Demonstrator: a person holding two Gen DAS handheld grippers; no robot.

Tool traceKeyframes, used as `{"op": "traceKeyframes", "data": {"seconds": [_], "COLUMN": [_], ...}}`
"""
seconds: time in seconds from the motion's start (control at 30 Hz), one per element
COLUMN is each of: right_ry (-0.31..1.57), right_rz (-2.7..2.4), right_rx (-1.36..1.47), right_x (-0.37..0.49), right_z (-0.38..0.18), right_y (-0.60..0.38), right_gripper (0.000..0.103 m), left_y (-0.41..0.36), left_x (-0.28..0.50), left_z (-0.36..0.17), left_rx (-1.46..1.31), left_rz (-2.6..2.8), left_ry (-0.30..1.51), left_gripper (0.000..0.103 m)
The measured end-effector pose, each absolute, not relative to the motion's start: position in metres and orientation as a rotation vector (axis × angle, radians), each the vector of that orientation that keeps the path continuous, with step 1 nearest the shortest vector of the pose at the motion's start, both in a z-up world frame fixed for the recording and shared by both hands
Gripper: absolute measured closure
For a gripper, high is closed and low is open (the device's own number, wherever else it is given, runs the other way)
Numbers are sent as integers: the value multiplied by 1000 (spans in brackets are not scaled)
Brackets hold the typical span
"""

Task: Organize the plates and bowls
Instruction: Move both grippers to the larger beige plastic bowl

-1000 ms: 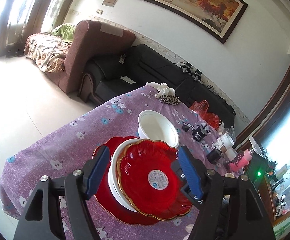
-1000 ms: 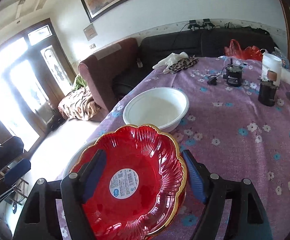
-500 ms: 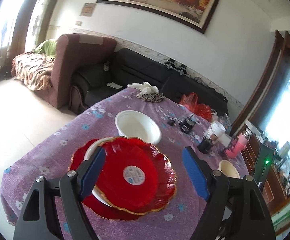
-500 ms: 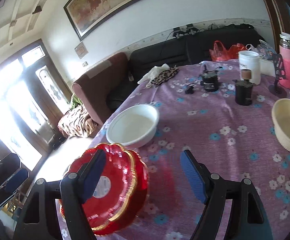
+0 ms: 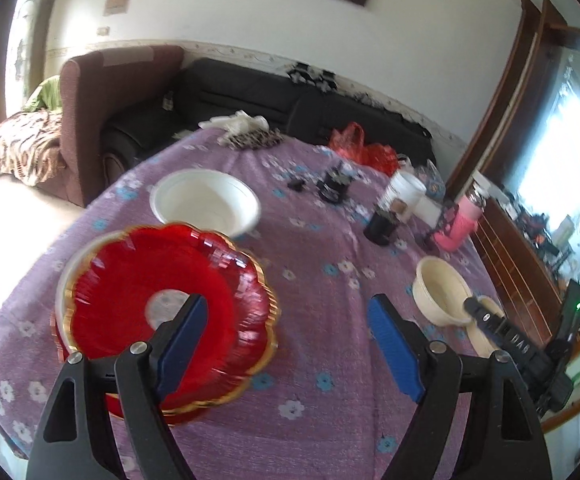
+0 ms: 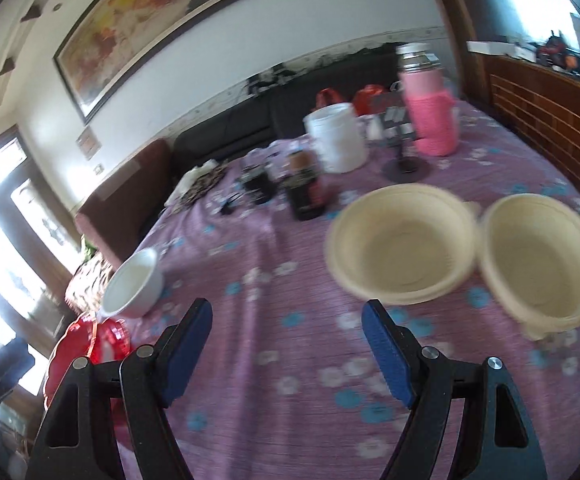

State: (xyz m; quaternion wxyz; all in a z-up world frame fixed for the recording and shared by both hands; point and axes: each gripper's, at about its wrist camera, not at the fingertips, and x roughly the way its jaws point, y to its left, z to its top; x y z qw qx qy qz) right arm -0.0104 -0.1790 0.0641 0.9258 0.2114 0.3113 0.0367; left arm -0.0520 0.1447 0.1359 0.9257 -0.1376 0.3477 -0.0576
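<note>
A stack of red gold-rimmed plates [image 5: 150,280] with a white dish among them sits at the table's near left. My left gripper [image 5: 286,304] hangs open over bare cloth just right of the stack, its left finger in front of the top plate's rim. A white bowl [image 5: 206,204] stands behind the stack. Two cream bowls [image 6: 402,248] [image 6: 538,260] stand side by side ahead and right of my right gripper [image 6: 286,312], which is open and empty above the cloth. From the right wrist, the white bowl [image 6: 134,288] and the red plates [image 6: 90,344] are at the far left.
A pink flask [image 6: 430,112], a white cup [image 6: 336,140], a dark bottle [image 6: 304,188] and a black stand [image 6: 406,168] crowd the far side of the purple flowered tablecloth [image 6: 290,380]. A wooden cabinet [image 6: 550,100] flanks the table's right edge, and sofas stand behind it.
Both grippers have swung right, away from the red plate that sat between their fingers. The left jaws have widened. The right wrist view now faces the cream bowls.
</note>
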Motion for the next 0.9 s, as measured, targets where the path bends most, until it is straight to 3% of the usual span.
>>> {"op": "traceKeyframes", "data": {"seconds": [0.53, 0.9], "right_ry": [568, 728], "right_rz": [-227, -64], "right_rx": [655, 502], "right_x": [-50, 47], "right_z": [52, 63], "right_y": [-371, -340], "right_gripper": [22, 22], "left_y": [10, -53], "left_x": [19, 84], "left_z": [87, 51], "left_rx": [-227, -248], "left_rz": [-356, -414], "left_ry": [965, 1130], "left_gripper": [22, 24]}}
